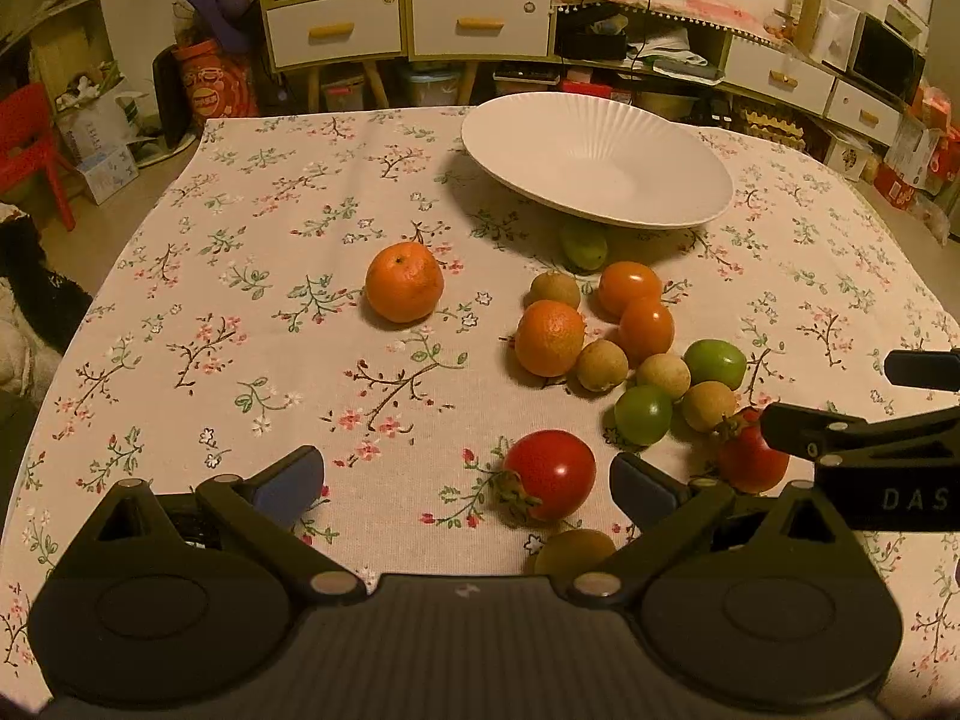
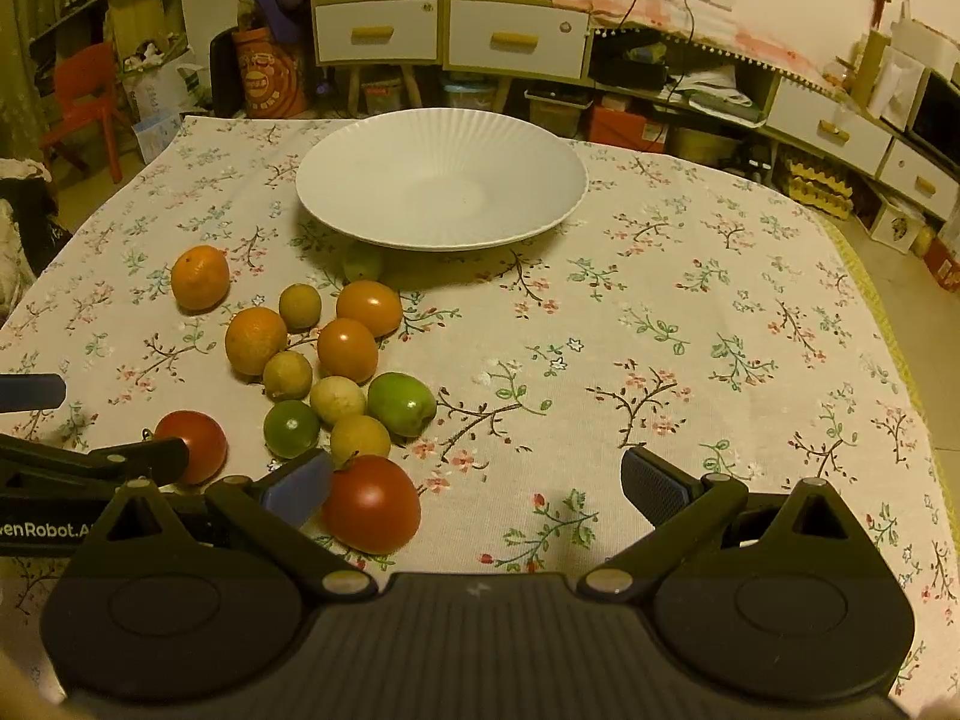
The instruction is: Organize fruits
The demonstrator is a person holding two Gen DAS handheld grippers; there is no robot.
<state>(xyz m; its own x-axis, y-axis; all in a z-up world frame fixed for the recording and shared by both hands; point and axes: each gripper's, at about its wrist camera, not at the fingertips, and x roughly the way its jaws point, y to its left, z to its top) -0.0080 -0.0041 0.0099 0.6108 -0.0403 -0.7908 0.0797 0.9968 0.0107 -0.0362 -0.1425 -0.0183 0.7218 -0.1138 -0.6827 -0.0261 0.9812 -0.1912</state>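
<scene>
Nearest the left wrist camera, the left hand-held gripper (image 1: 467,483) stands wide open over the counter (image 1: 240,312) with nothing between its blue pads; a red tomato (image 1: 551,474) lies in the gap, closer to the right finger, touching neither as far as can be seen. A small brownish fruit (image 1: 575,551) just behind it is partly cut off by the gripper body. The right hand-held gripper (image 2: 477,486) is likewise spread wide and holds nothing; a second red tomato (image 2: 372,504) sits just beside its left pad, whether touching cannot be told. In the right wrist view the first tomato shows at the far left, half hidden behind the other gripper's finger. Further off lies the cluster of loose fruit: two smooth orange tomatoes (image 1: 630,288) one behind the other, a mandarin (image 1: 549,337) at their left, several tan round fruits (image 1: 602,365) and two green ones (image 1: 715,363) on the near right side. A lone mandarin (image 1: 405,282) rests apart to the left of the group. At the far side stands a white ribbed plate (image 2: 372,180), its bowl bare; a green fruit (image 1: 583,245) sits tucked under its near rim, mostly in shadow and hard to make out. The flowered cloth covers the counter to its edges, and beyond it the cabinets (image 2: 450,30) and floor clutter are dim and distorted by the fisheye lens.
</scene>
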